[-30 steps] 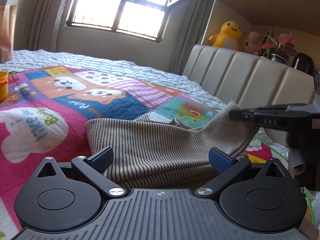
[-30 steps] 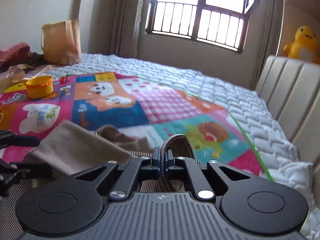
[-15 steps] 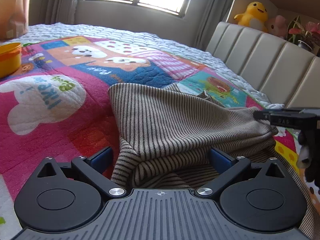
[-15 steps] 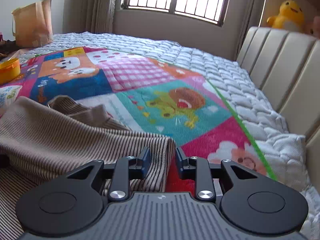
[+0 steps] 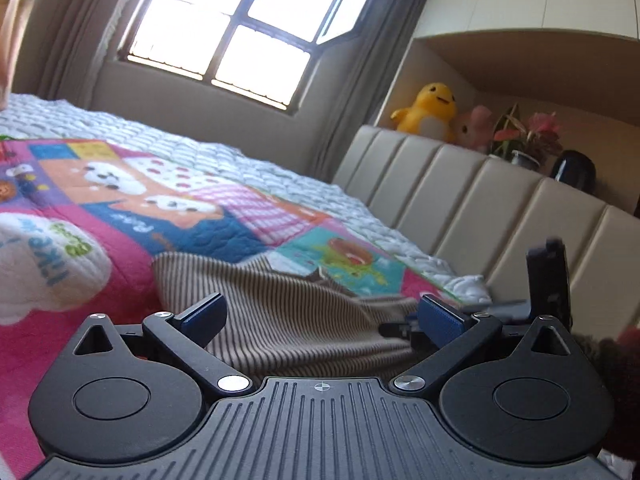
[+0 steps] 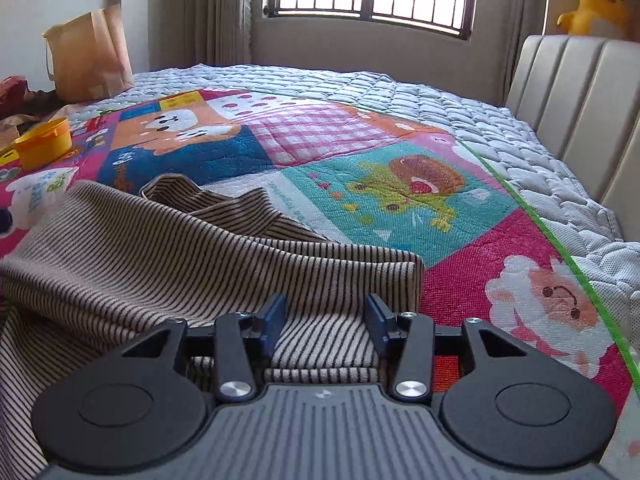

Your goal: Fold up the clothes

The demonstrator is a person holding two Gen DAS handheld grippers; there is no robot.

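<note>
Striped garment point(image 6: 168, 264) lies between right gripper's point(image 6: 326, 318) just-parted jaws, seemingly unpinched.

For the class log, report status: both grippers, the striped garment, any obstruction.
Left gripper open, empty. Right gripper just opened, striped garment loose between jaws. Garment folded on quilt. No obstruction.

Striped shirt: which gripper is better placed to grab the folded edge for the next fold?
Probably right. The right gripper, whose jaws have just been opening, stands open over the striped shirt's folded edge. The left gripper is open too, over plain mid-cloth.
</note>
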